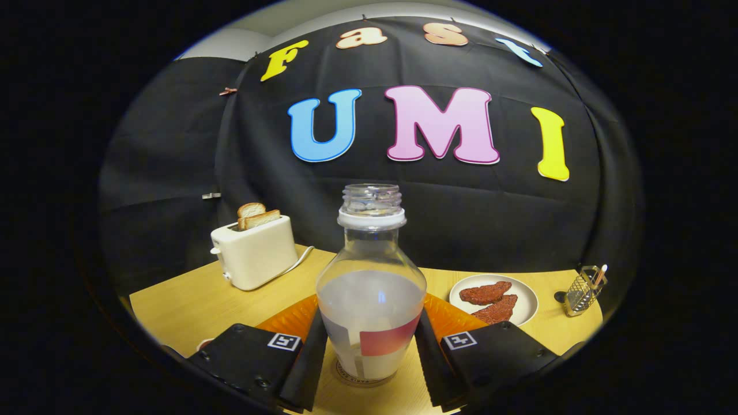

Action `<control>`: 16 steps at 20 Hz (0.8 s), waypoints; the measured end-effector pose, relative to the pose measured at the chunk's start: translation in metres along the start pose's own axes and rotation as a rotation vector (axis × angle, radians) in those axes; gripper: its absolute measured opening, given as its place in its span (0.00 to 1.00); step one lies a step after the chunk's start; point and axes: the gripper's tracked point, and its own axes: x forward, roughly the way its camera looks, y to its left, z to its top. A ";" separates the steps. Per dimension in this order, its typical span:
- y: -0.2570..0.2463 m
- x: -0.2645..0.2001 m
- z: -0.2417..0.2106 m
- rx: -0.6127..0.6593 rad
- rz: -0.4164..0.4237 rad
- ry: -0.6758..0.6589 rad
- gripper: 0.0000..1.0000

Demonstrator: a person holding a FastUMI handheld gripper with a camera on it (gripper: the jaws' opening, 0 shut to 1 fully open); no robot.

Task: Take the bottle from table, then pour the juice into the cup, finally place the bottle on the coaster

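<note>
Nearest of all, the gripper (370,351) has its two fingers standing on either side of the bottle (371,300), each one lying against the lower wall of the bottle, so the claw reads as clamped on it rather than merely waiting beside it. The grip sits low on the body, around the labelled band, which probably keeps the hold steady on the widest and least tapered part.

The bottle stands upright between the fingers, with no cap on its threaded neck, and pale liquid fills it to roughly the shoulder. Its base appears to rest on a round coaster (362,377) with a dark printed ring, which peeks out just under the bottle between the fingers (whether the base is fully down or a touch above it cannot be told). Judging from that, this looks like the final step, the setting down on the coaster; the level of juice alone does not settle whether pouring is done.

Just behind the bottle, an orange ribbed mat (447,314) spreads out to either side on the wooden table (184,305). Farther back, a cream toaster (253,256) holds slices of bread on one side, its cord trailing toward the middle. On the other side sits a white plate (527,300) with two reddish-brown pieces of food, and near it a small wire holder (582,291).
</note>
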 end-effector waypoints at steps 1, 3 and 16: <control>-0.001 0.004 -0.008 0.011 -0.007 -0.001 0.74; -0.005 0.009 -0.023 0.030 -0.033 0.007 0.74; 0.002 0.017 -0.064 -0.042 -0.079 0.043 0.77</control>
